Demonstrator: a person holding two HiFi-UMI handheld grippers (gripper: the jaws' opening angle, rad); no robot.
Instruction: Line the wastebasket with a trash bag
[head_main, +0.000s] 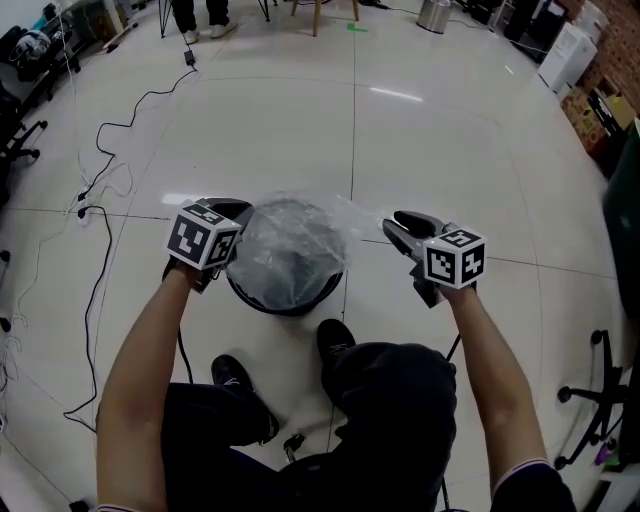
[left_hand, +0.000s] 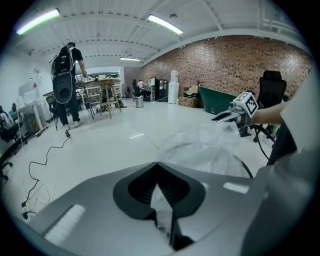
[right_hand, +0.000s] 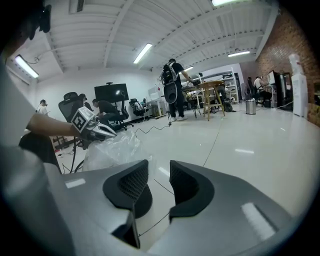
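My left gripper (head_main: 238, 211) sits at the left rim of the black mesh wastebasket (head_main: 288, 304). Its jaws are drawn together on a crinkled sliver of clear film, so I judge I have the trash bag (head_main: 295, 240) by its left edge. The bag lies bunched over the wastebasket's mouth, puffed up rather than pushed inside. The wastebasket stands on the white floor (head_main: 400, 140) just ahead of my shoes (head_main: 335, 338). A flap of film reaches toward my right gripper (head_main: 397, 224), which hovers just beside the right rim. Its jaws are partly apart with nothing between them; only floor and a thin cable (right_hand: 153, 225) show through the gap.

With one side held, a leftward pull could drag the bag off the rim or tip the basket. The thin film could also tear or slip from so narrow a pinch. The right jaws could close on air, since the flap is hard to see.

The head view shows both grippers flanking the wastebasket, but the left gripper's own body hides the pinch there. Only the left gripper view shows it. The right gripper view confirms its empty gap, with the bag off to its left.
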